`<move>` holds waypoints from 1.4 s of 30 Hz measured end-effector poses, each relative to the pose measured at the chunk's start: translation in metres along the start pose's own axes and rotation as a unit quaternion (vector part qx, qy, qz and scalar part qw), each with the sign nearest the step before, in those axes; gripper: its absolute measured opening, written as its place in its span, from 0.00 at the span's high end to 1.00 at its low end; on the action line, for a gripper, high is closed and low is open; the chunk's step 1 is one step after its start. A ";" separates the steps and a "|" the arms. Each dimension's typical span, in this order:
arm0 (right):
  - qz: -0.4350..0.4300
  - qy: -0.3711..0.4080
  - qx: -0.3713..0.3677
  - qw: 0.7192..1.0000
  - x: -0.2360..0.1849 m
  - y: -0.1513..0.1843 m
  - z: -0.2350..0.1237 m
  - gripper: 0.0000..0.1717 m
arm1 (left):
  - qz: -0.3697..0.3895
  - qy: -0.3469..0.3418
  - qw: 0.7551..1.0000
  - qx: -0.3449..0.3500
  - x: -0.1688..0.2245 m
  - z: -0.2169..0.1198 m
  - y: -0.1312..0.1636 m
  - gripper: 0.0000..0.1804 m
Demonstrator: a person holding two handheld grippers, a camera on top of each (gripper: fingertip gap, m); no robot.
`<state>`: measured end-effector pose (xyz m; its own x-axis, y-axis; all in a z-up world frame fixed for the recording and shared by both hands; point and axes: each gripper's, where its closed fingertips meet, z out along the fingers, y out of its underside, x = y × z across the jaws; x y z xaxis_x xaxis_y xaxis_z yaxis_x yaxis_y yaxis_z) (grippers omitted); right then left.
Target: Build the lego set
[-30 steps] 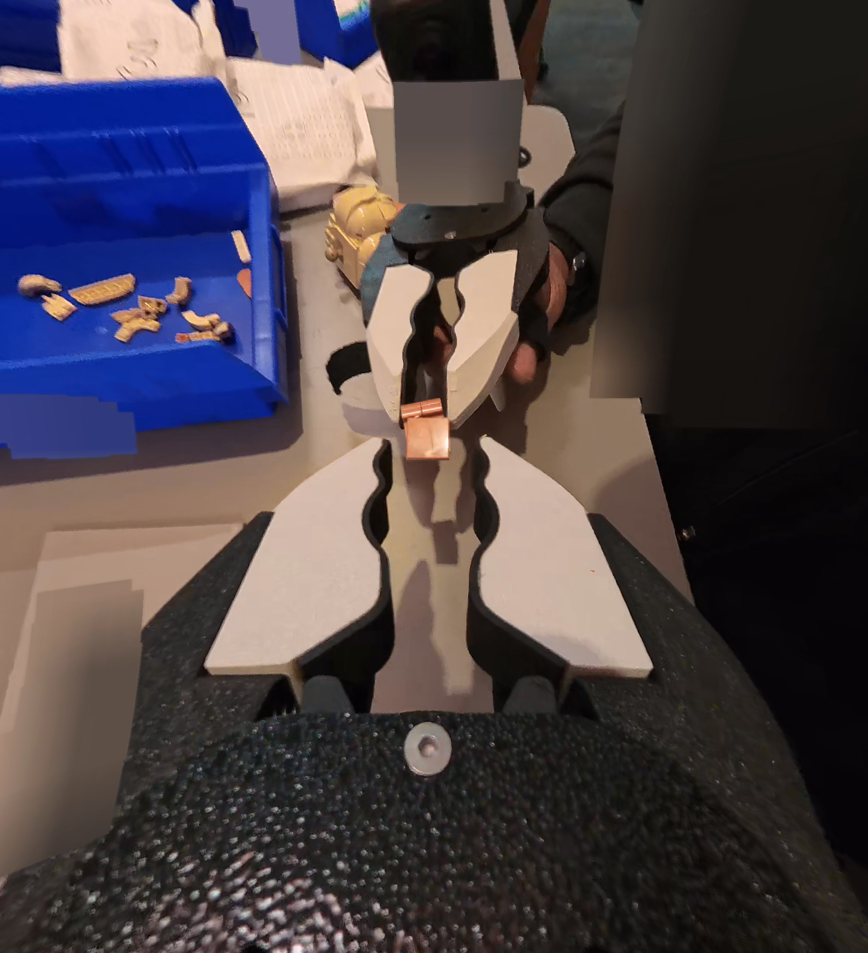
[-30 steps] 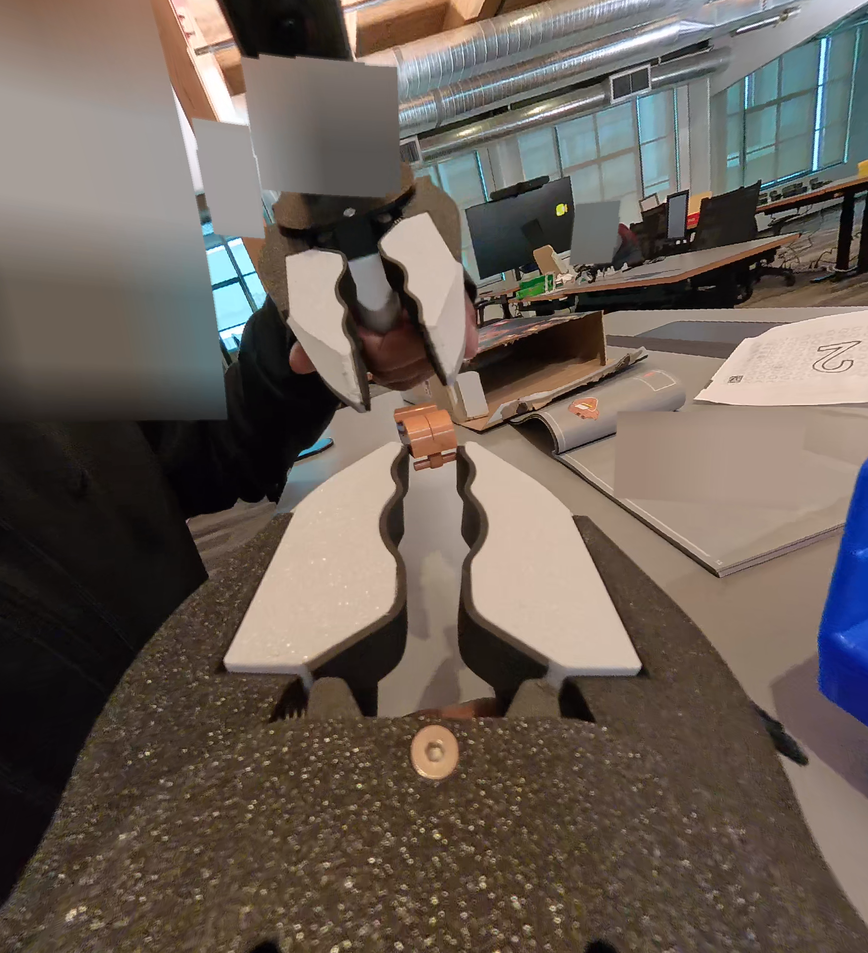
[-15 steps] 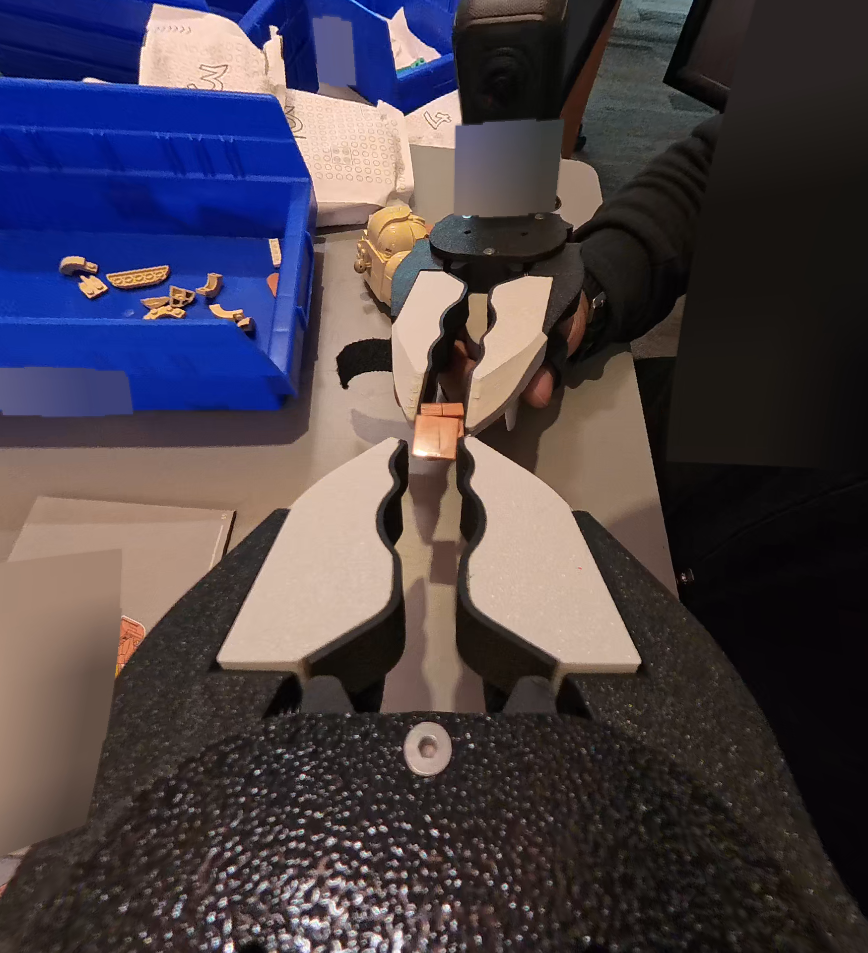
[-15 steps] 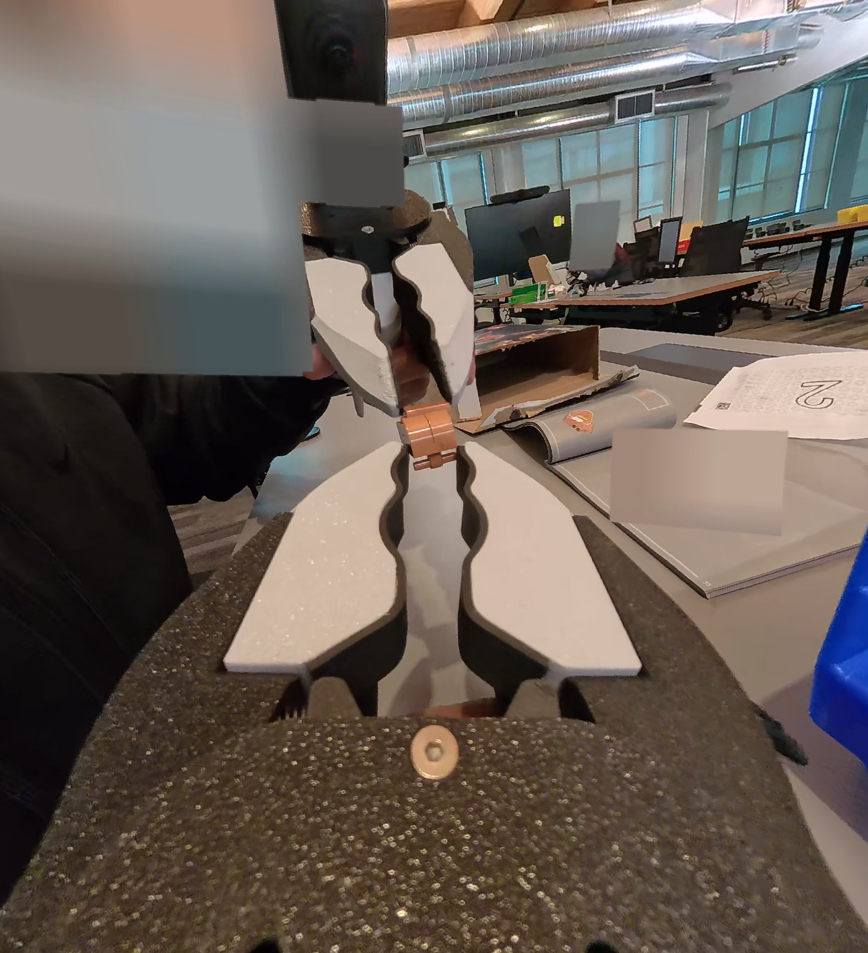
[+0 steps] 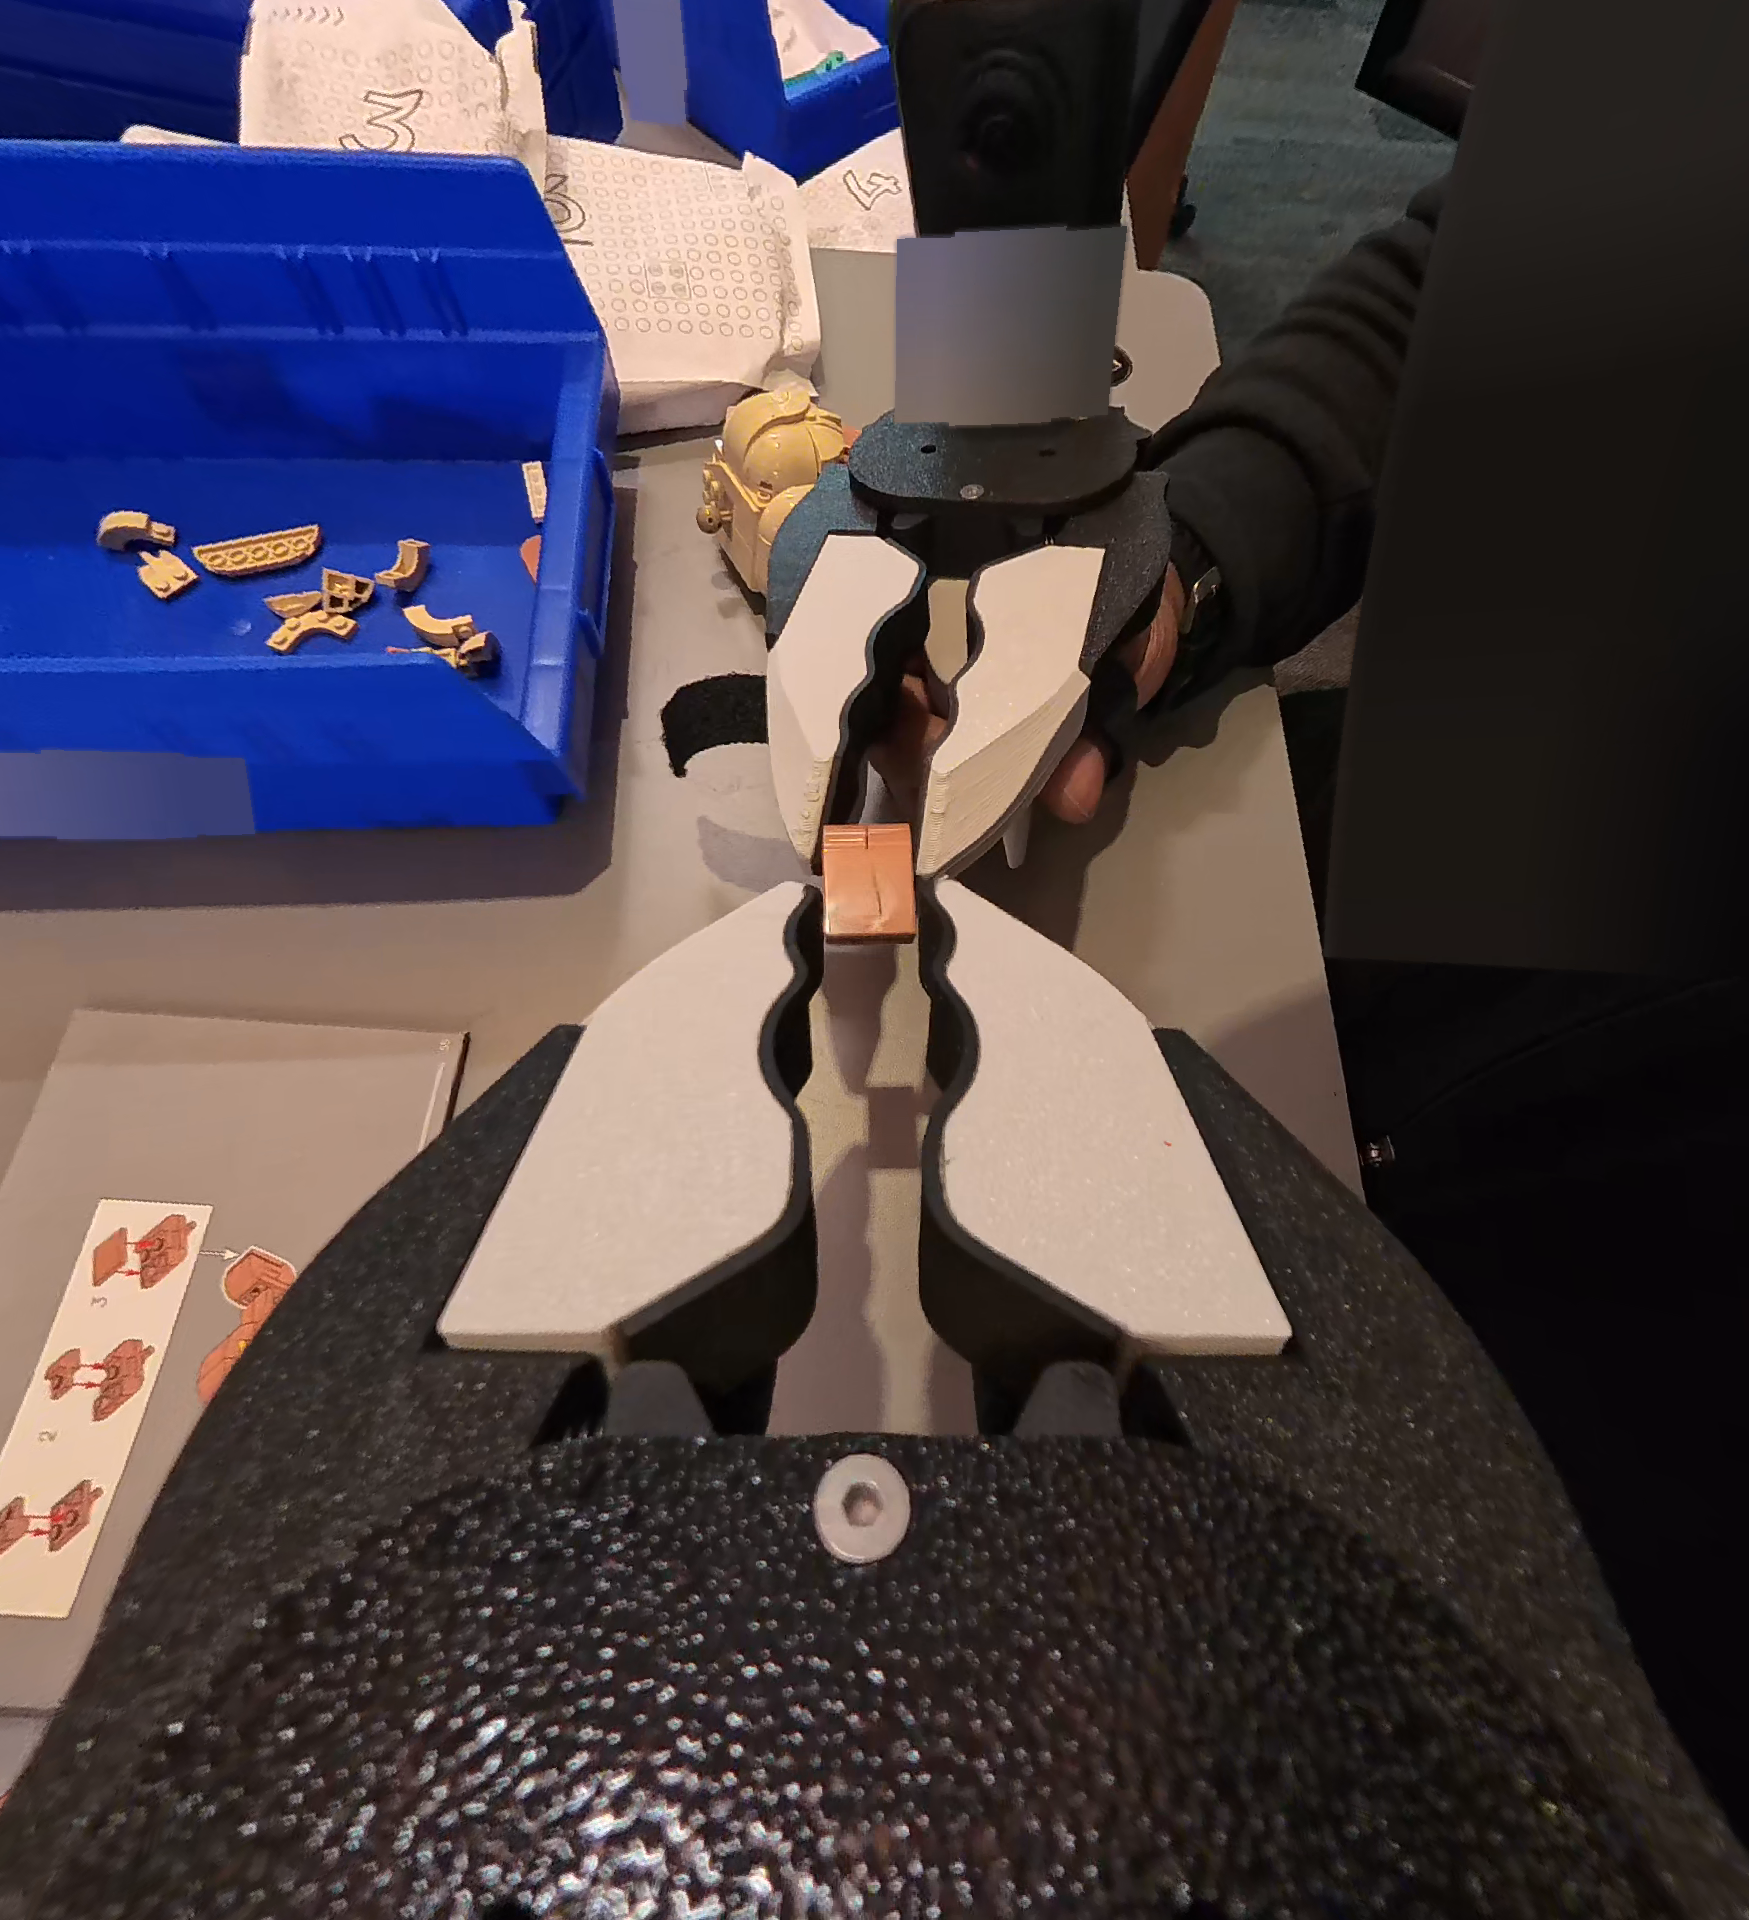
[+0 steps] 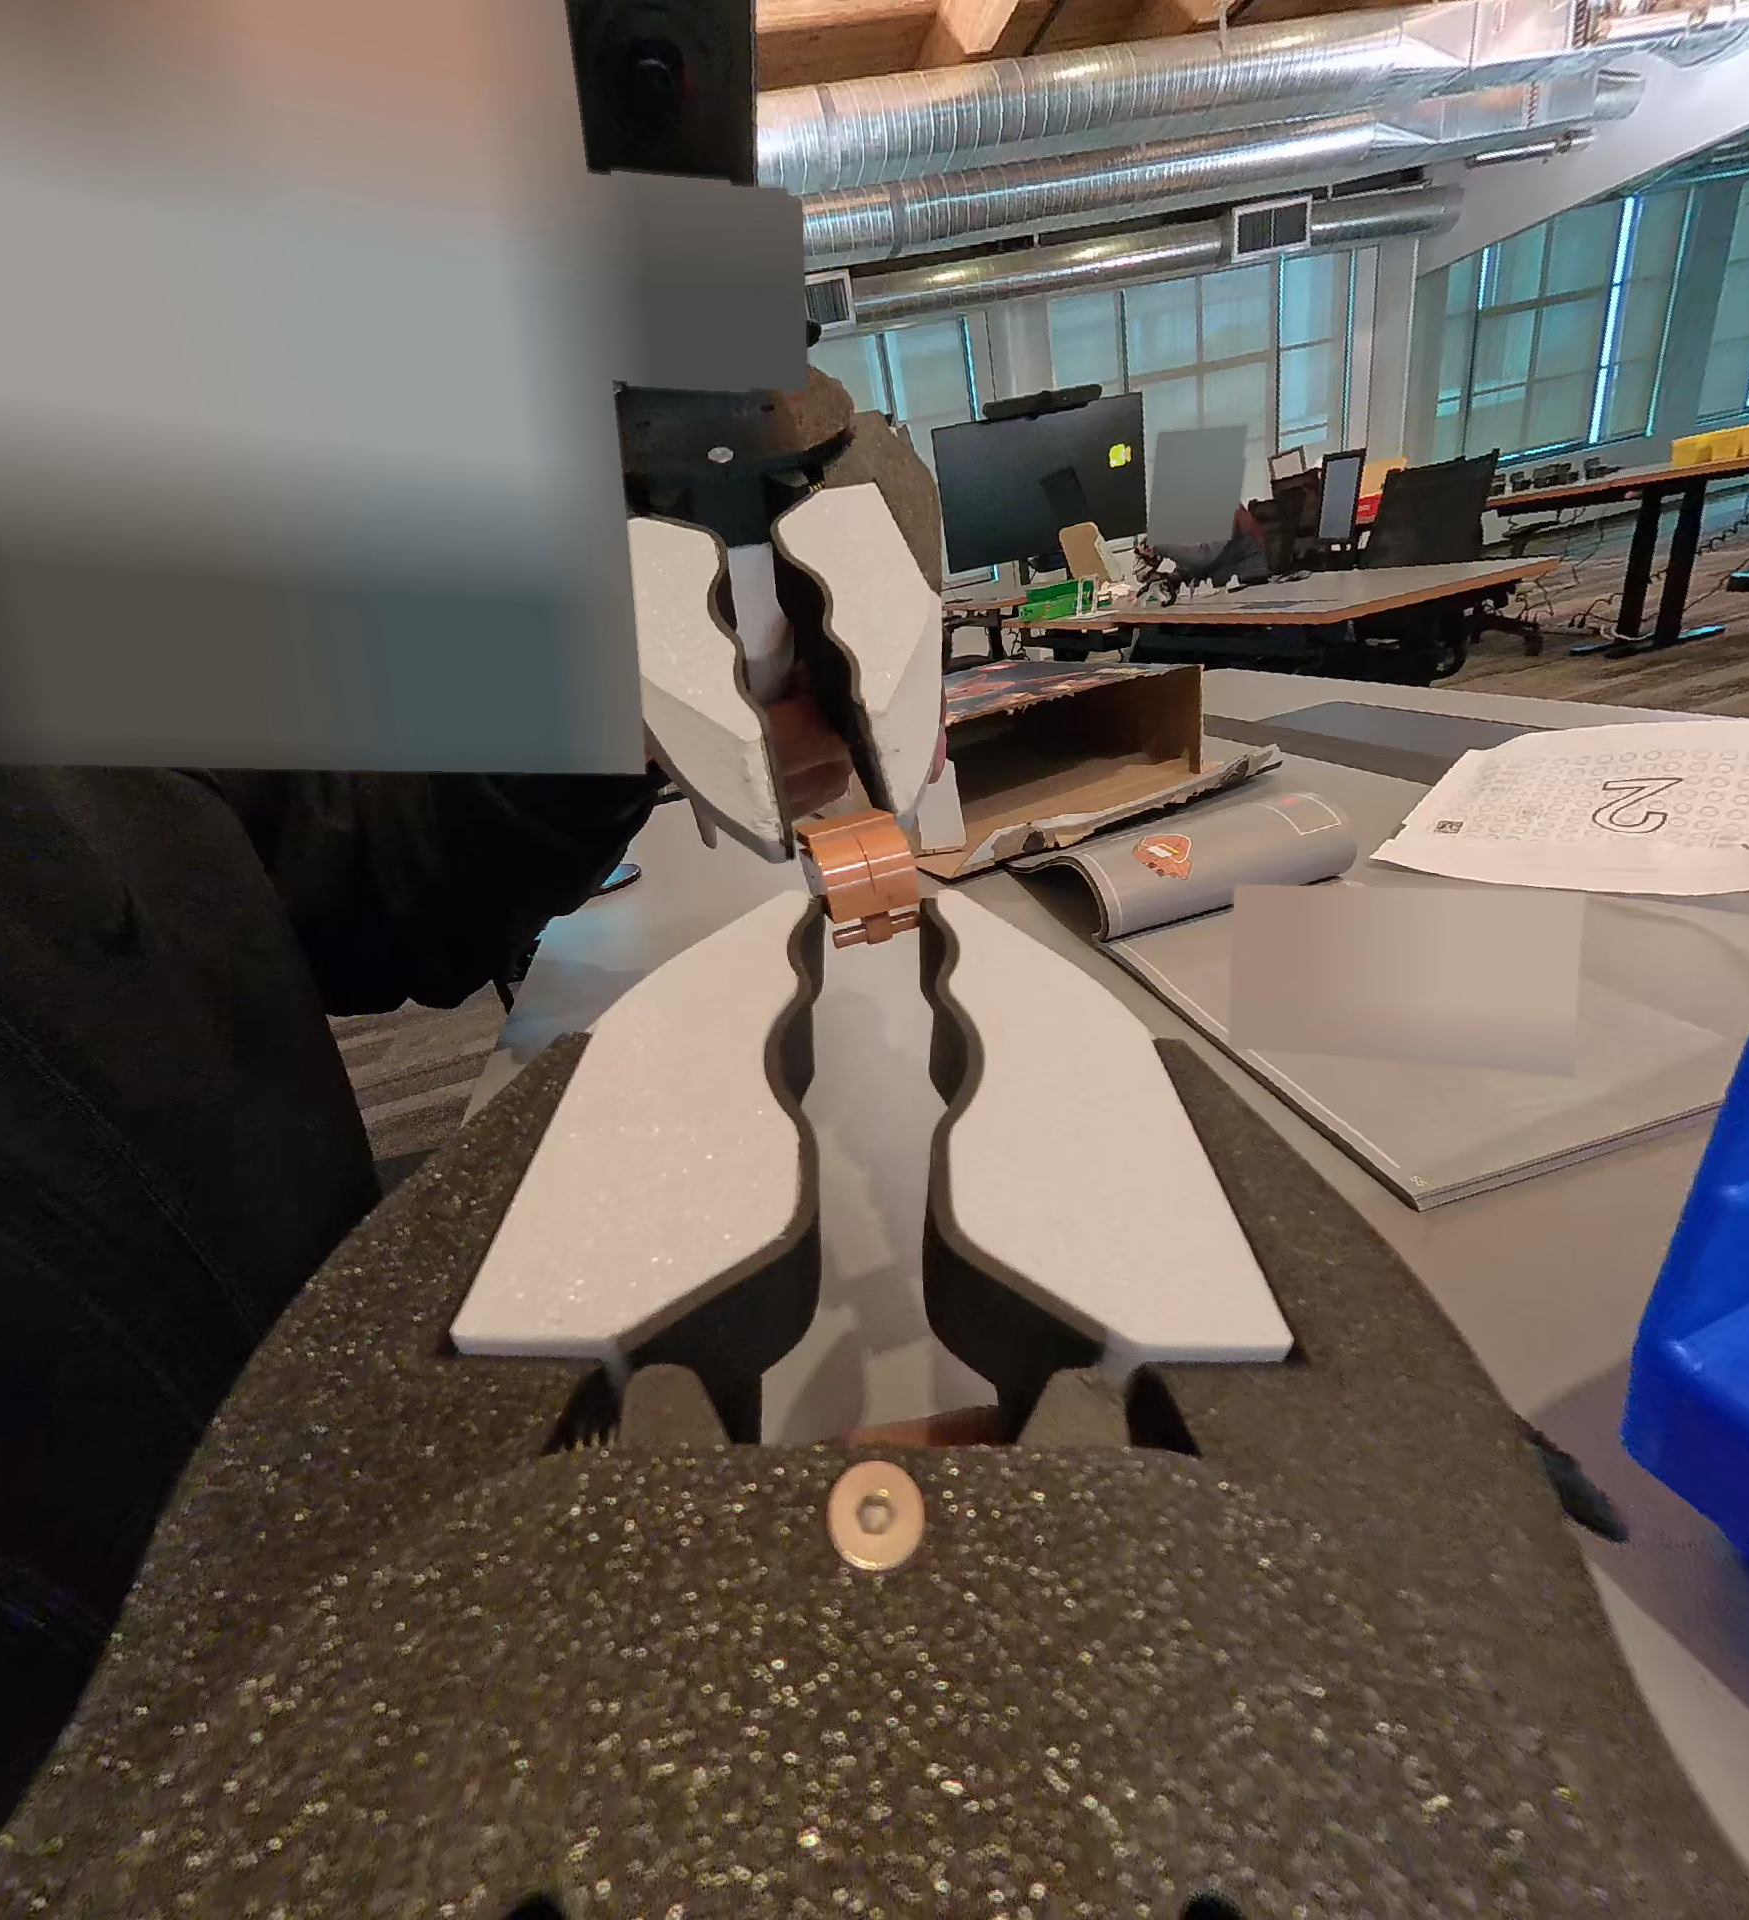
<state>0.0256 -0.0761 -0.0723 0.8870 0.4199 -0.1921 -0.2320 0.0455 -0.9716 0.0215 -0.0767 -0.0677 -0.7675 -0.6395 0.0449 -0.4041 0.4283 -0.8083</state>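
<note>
While both my grippers met tip to tip, the left gripper [image 5: 871, 902] and right gripper [image 6: 867, 906] each pinched one glossy brown brick piece [image 5: 869, 881]. Its smooth, boxy body ran lengthwise from one gripper to the other, above the grey table [image 5: 496, 935].

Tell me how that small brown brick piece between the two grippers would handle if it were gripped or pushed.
The brown brick piece looks like rigid moulded plastic, so probably stiff and light. Its glossy faces may slip against the pads. Its rounded top could let it rock or twist.
</note>
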 end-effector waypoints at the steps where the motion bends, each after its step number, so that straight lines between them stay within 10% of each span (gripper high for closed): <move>1: 0.000 0.000 0.000 1.000 0.000 0.000 0.000 0.90 | 0.002 -0.001 1.000 -0.001 0.000 0.000 0.000 0.90; 13: 0.055 -0.021 0.019 0.998 0.002 -0.005 -0.002 0.90 | 0.119 -0.022 0.991 0.064 0.007 -0.010 -0.013 0.83; 24: 0.099 -0.039 0.027 0.994 0.003 -0.005 -0.002 0.90 | 0.442 -0.207 0.861 0.144 -0.004 -0.011 -0.009 0.82; 42: 0.103 -0.040 0.015 0.994 0.003 -0.001 0.000 0.90 | 0.570 -0.276 0.768 0.100 -0.005 0.005 -0.005 0.92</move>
<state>0.0283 -0.0749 -0.0720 0.7852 0.4937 -0.3737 -0.4184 -0.0217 -0.9080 0.0299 -0.0781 -0.0670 -0.2162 -0.1194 -0.9690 0.4994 0.8393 -0.2149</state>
